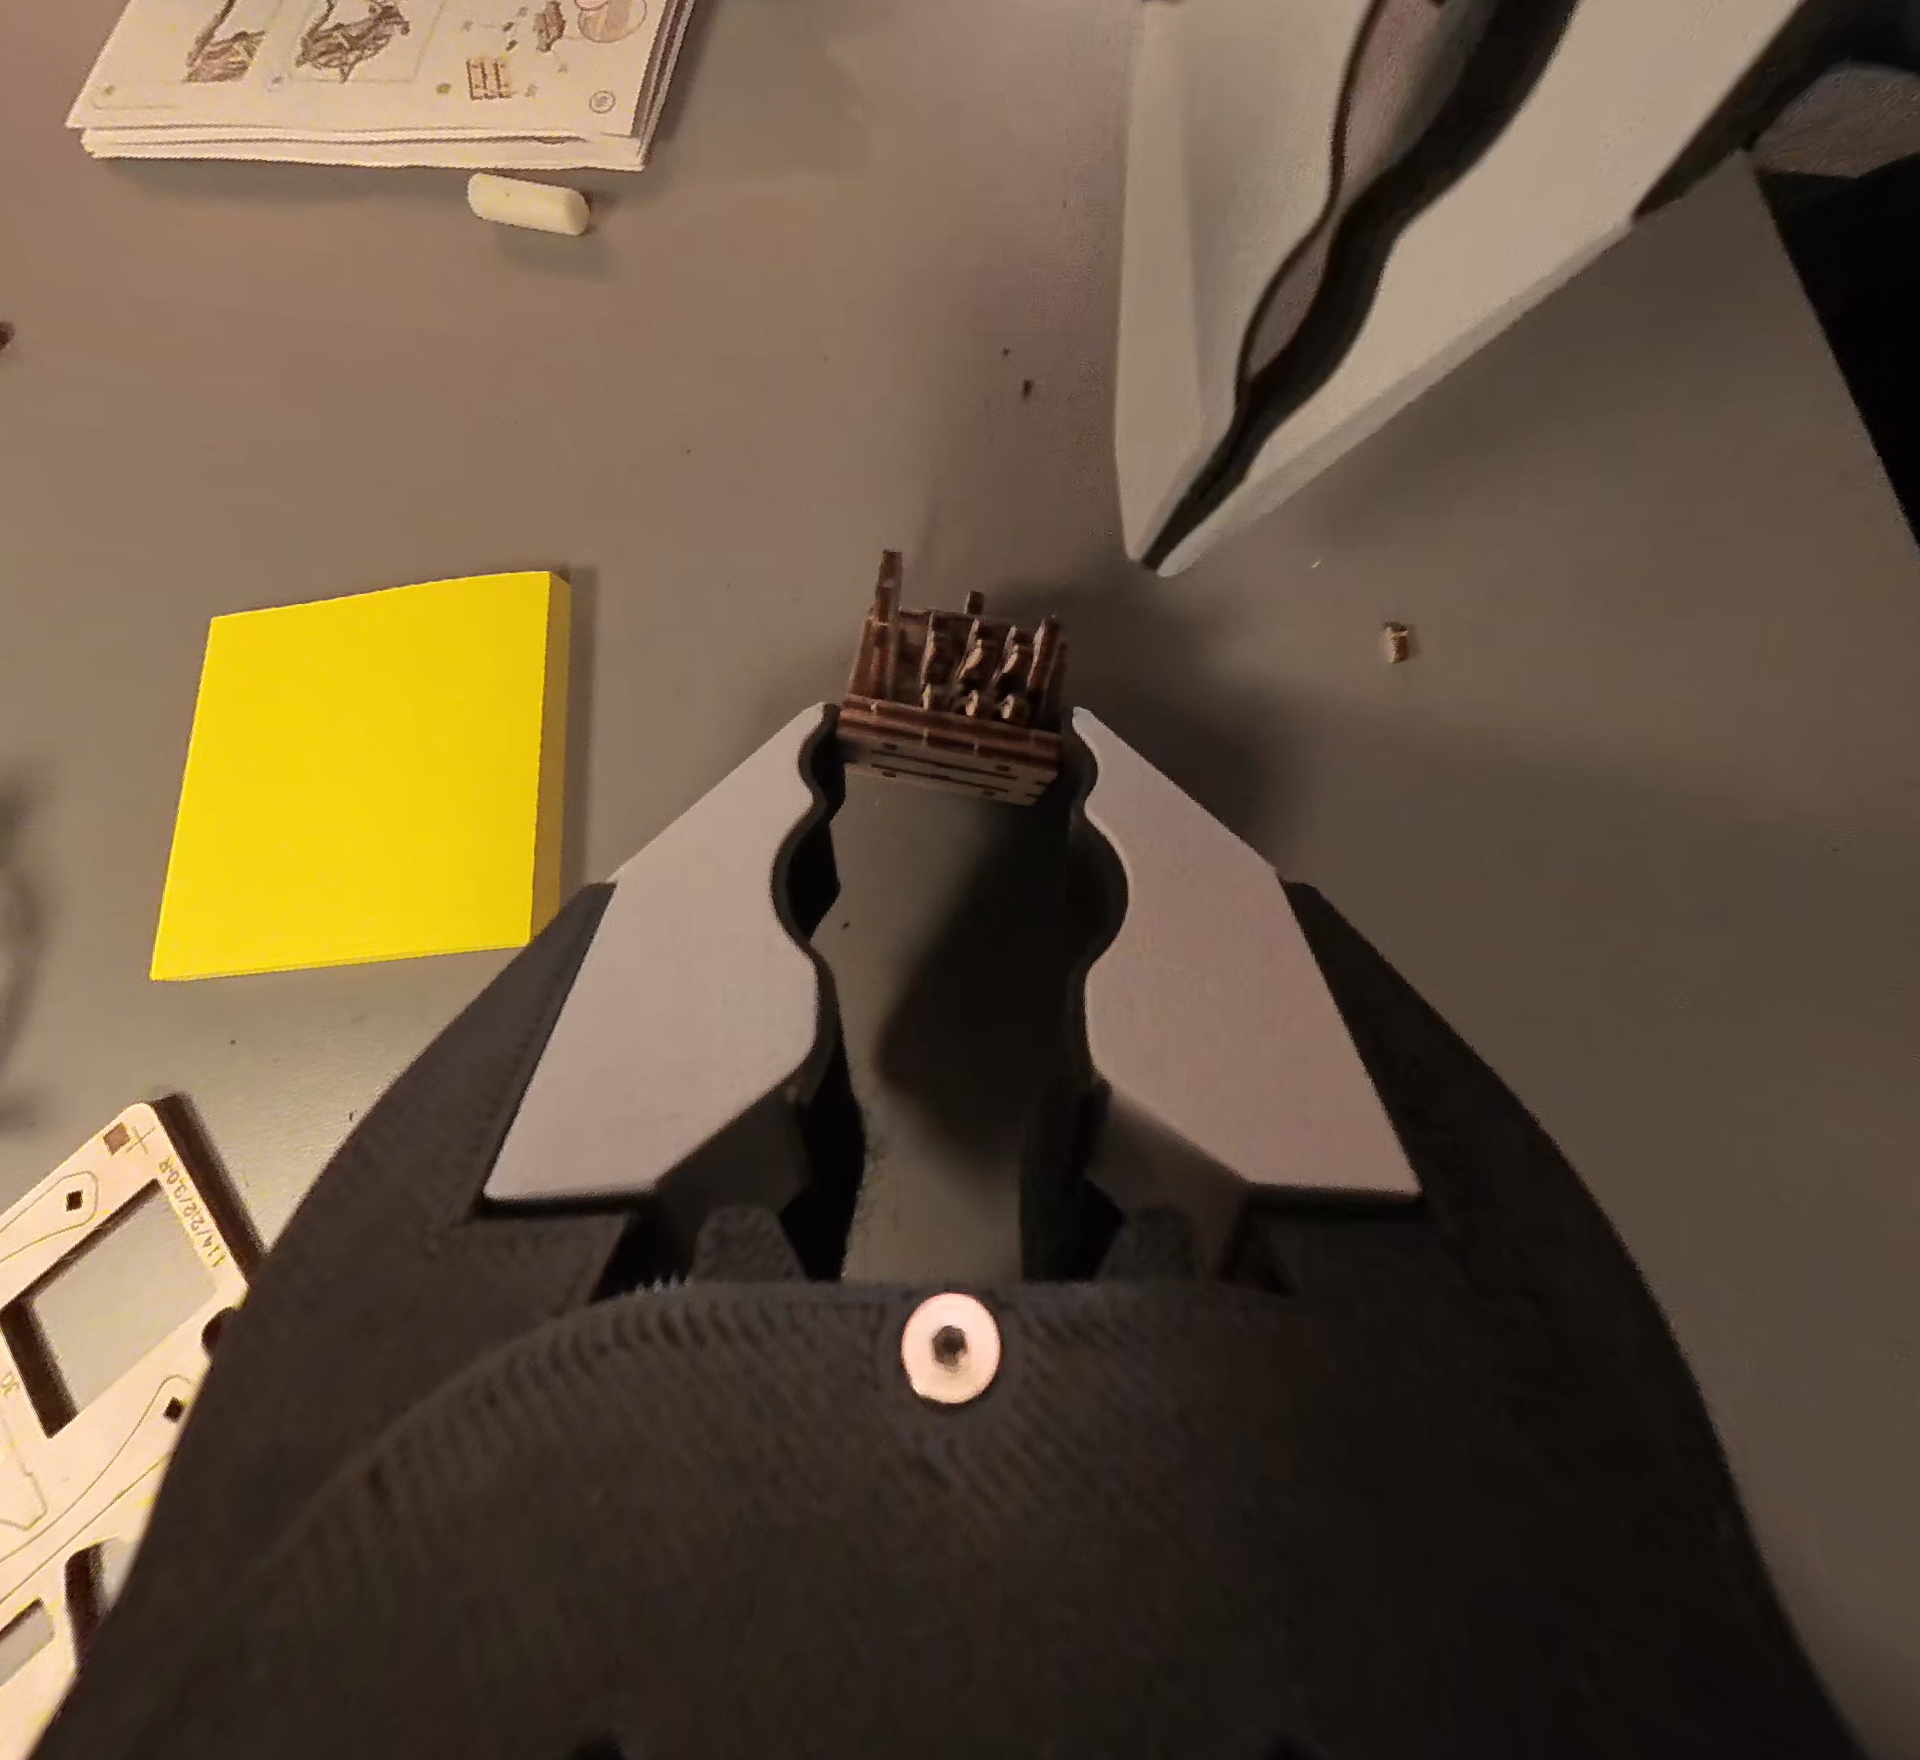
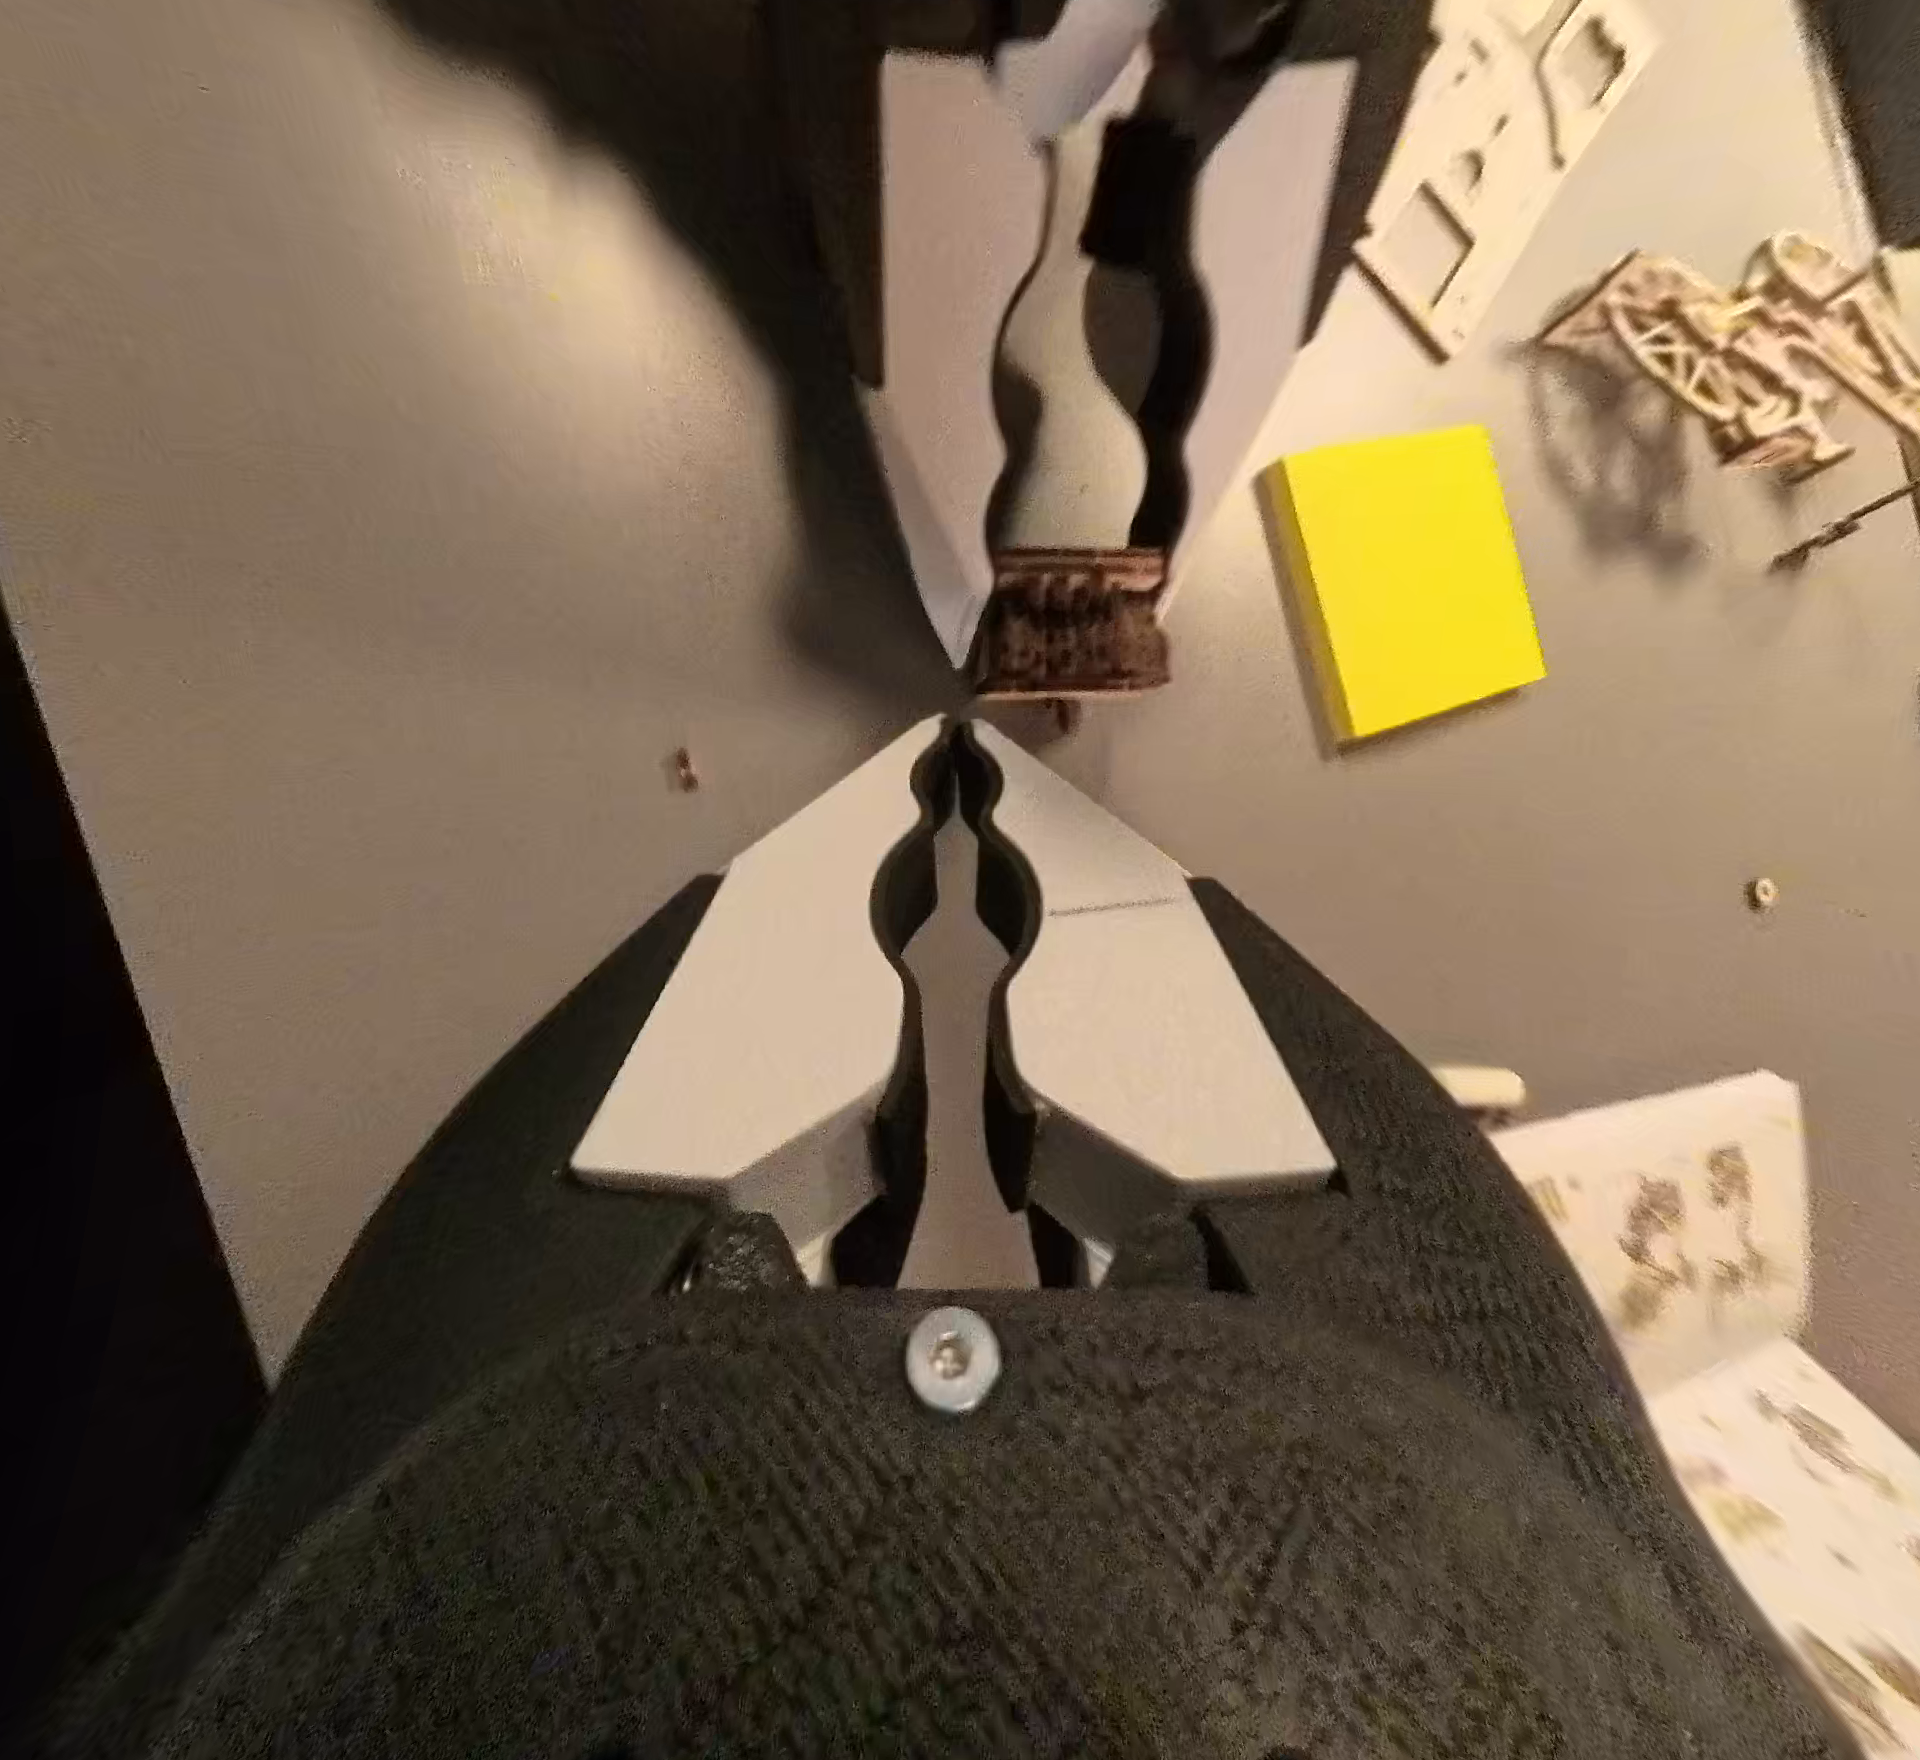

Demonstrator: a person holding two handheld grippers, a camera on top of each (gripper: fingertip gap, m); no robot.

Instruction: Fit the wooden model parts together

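Left gripper [image 1: 951, 754] clamps subassembly [image 1: 951, 702] at tips by base edges — light, brittle; avoid upright pins. Right gripper [image 2: 958, 734] pinched closed, empty — just ahead.

Grey matte table [image 1: 727, 422] — warm light, soft shadows.

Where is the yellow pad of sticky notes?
The yellow pad lies flat on the grey table, left of the left claw and its small wooden block, below the open booklet.
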